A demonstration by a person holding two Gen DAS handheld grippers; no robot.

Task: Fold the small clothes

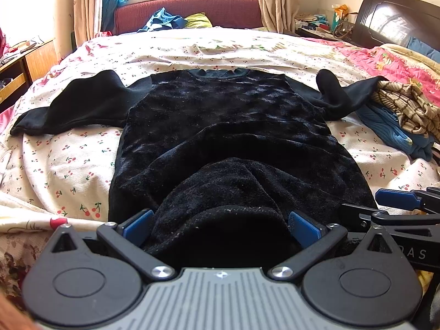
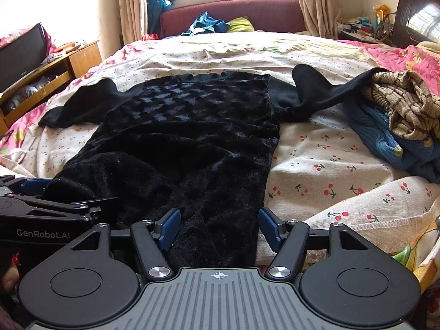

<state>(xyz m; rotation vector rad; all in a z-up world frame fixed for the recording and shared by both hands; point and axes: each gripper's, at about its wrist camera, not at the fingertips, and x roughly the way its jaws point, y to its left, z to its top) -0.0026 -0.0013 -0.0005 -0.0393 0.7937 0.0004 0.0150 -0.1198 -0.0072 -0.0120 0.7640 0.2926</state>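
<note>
Plush black velvet dress [image 1: 220,126], cherry-print cotton sheet [image 1: 68,165]

hem of black top [image 1: 220,220]: hidden under fisheye housing | blue sweater [image 2: 385,143]: cut by right edge

home bedroom | bed [image 1: 220,49] | headboard [image 1: 390,19] | curtains [image 2: 310,2]

garment [image 1: 220,126] flat on bed [image 1: 68,159] | clothes pile [image 1: 401,115] right of it | sofa [image 1: 187,11] behind bed
</note>
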